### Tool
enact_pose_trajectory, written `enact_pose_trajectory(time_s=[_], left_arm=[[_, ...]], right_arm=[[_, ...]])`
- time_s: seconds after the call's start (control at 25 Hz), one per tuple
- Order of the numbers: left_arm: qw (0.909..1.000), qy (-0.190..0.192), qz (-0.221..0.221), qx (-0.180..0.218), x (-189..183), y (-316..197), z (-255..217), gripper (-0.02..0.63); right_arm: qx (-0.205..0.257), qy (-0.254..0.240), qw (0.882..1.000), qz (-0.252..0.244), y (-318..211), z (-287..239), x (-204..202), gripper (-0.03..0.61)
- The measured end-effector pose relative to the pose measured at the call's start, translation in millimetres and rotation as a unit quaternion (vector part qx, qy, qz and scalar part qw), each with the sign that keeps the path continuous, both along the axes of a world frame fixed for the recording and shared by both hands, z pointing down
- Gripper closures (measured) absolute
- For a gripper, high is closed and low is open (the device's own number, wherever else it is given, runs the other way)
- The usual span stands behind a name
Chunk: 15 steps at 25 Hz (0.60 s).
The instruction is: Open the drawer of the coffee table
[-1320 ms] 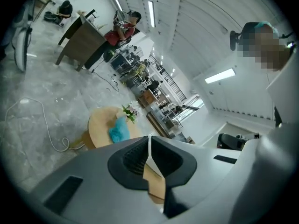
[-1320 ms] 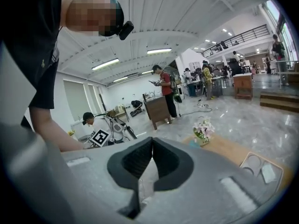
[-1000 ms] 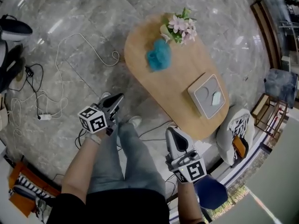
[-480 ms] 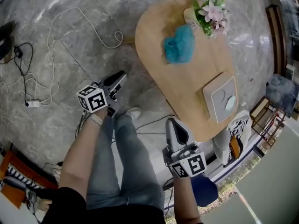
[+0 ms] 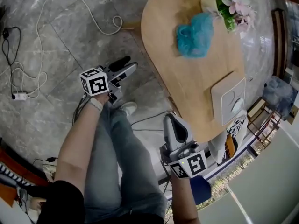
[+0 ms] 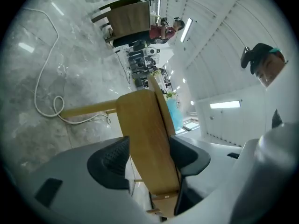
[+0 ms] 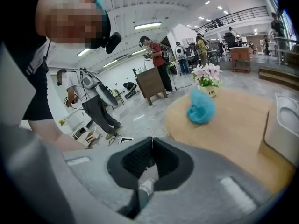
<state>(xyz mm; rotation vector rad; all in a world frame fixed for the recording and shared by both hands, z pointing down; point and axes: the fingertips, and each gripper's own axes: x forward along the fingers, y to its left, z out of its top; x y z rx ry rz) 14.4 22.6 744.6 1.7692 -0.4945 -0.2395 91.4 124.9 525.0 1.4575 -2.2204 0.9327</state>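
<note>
The oval wooden coffee table fills the head view's upper right; no drawer front is clear there. My left gripper hangs low over the marble floor, left of the table's near edge and apart from it. Its jaws are opening, with nothing between them. In the left gripper view the table's side panel shows beyond the left gripper. My right gripper is by the table's near end, over the person's legs. In the right gripper view the right gripper has its pads together, holding nothing.
On the table top lie a blue fluffy ball, a pot of pink flowers and a white tray. Cables trail over the floor at left. The person's jeans and a blue seat are near me.
Both grippers have sunk toward the floor beside the table. The left gripper's jaws have gone from shut to apart. The table has shifted up and right in the head view.
</note>
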Motion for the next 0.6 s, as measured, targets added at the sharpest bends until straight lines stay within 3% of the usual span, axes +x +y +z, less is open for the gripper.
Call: enact_pose_trajectory(time_s=[0.2, 0.44, 0.6], left_arm=[[0.9985, 0.037, 0.03, 0.026, 30, -2, 25, 0.294], [0.9942, 0.086, 0.056, 0.034, 50, -11, 49, 0.268], [0.9899, 0.1, 0.074, 0.067, 67, -15, 63, 0.267]], right_arm=[[-0.001, 0.004, 1.0, -0.01, 4, 28, 2, 0.58], [0.012, -0.011, 1.0, -0.011, -5, 56, 3, 0.58], [0.011, -0.007, 1.0, -0.023, -3, 78, 5, 0.58]])
